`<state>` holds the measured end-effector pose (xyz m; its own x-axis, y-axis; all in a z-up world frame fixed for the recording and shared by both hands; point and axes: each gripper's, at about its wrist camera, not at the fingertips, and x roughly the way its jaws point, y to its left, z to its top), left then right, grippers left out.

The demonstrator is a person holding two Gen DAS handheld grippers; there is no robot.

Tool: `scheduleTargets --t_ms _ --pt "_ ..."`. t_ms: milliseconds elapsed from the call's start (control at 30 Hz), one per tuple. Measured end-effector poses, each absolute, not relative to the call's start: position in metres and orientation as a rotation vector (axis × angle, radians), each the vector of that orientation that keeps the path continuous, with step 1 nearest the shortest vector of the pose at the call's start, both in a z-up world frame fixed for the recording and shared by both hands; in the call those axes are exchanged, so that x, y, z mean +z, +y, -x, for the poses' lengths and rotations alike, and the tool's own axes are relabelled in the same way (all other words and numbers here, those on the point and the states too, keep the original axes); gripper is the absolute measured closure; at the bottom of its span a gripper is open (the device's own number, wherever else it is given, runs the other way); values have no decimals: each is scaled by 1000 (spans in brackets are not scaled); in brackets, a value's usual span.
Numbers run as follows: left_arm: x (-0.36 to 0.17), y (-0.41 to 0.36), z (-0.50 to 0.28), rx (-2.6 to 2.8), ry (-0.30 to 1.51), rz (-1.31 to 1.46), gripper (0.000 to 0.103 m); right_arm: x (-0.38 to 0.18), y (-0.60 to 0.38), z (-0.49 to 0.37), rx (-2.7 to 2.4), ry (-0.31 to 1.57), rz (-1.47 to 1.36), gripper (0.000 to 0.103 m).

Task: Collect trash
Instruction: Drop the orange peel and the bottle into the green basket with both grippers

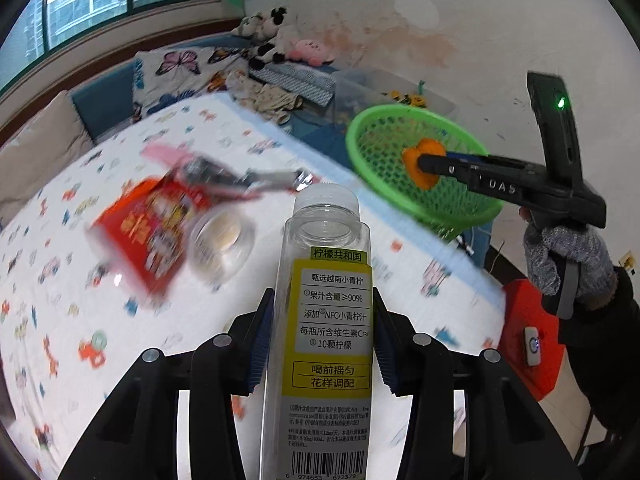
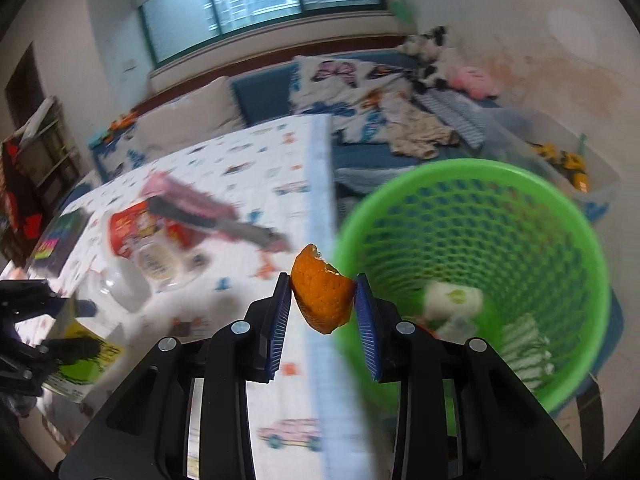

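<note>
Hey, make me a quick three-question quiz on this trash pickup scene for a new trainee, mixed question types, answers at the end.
1. True or false: the left tool grips an uncapped clear bottle.
2. What does the right tool hold? A) orange peel B) red snack bag C) plastic cup
3. Fill in: the green basket stands beside the table's ____.

Key: 1 true. 2 A, the orange peel; the red snack bag and plastic cup lie on the table. 3 edge.
</note>
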<state>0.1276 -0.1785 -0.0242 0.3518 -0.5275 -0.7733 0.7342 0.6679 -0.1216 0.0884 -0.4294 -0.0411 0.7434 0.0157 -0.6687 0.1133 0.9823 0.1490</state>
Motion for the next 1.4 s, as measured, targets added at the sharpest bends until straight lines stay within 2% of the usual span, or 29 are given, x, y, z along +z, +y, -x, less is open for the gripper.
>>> scheduleTargets --t_ms 433,500,933,1400 --pt "0 -278 -145 -934 868 -290 59 -66 -514 -69 -200 761 -311 66" --pt "1 -293 -150 -945 876 -287 59 -67 -520 -66 -206 755 -330 60" --pt "-15 -388 -173 -975 945 -335 59 -56 -532 -30 -237 690 -342 39" --pt "-54 -447 -190 -948 1099 -342 58 -65 -540 -7 -252 685 -396 36"
